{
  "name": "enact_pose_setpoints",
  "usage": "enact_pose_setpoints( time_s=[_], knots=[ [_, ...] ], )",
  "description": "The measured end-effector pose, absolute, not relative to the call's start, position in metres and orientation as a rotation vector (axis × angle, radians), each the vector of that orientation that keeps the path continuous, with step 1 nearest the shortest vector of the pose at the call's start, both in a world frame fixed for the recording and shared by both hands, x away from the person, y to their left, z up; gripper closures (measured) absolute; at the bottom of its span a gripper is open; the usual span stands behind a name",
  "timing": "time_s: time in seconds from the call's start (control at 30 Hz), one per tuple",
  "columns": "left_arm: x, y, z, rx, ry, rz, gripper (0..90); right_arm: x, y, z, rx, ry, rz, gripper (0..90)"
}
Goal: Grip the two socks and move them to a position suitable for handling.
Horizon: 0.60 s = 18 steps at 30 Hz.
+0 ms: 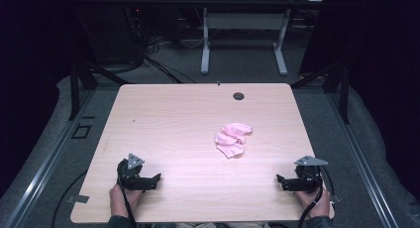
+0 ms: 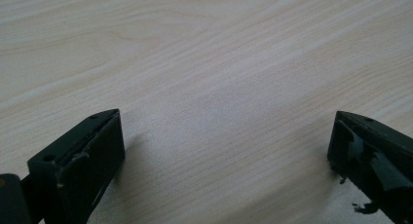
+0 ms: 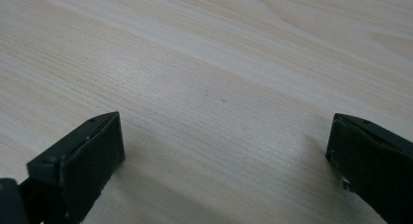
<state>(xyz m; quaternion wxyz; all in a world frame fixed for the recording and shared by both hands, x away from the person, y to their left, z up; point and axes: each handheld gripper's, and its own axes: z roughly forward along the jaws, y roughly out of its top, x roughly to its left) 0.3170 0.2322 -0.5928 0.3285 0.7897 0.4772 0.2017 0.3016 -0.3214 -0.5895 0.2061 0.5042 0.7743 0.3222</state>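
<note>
Nothing yet in hand, judging by the layout: start position, no grasp begun. Left claw [image 1: 154, 179] rested near the tabletop's [image 1: 163, 119] front left corner, jaws wide apart over bare light wood. Right claw [image 1: 280, 181] rested near the front right corner, jaws likewise apart and empty. Small heap of crumpled pink cloth pieces [image 1: 232, 139] lay right of centre, well apart from both. Likely next: reaching forward, probably with the nearer right claw, and closing on a cloth edge.
</note>
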Motion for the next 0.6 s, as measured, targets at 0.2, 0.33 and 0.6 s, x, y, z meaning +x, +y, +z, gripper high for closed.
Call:
enact_pose_setpoints(
  time_s=[0.2, 0.33, 0.6],
  knots=[
    [0.3170, 0.2318, -0.5929, 2.064, 1.253, 0.530, 0.1, 0.3025, -0.3213, -0.5893, 1.412, 2.155, 0.892, 0.0],
    [0.3170, 0.2316, -0.5929, 2.061, 1.257, 0.531, 0.1, 0.3034, -0.3213, -0.5887, 1.421, 2.156, 0.881, 0.0],
    [0.3169, 0.2314, -0.5929, 2.059, 1.261, 0.533, 0.1, 0.3058, -0.3209, -0.5876, 1.454, 2.143, 0.868, 0.0]
  ],
)
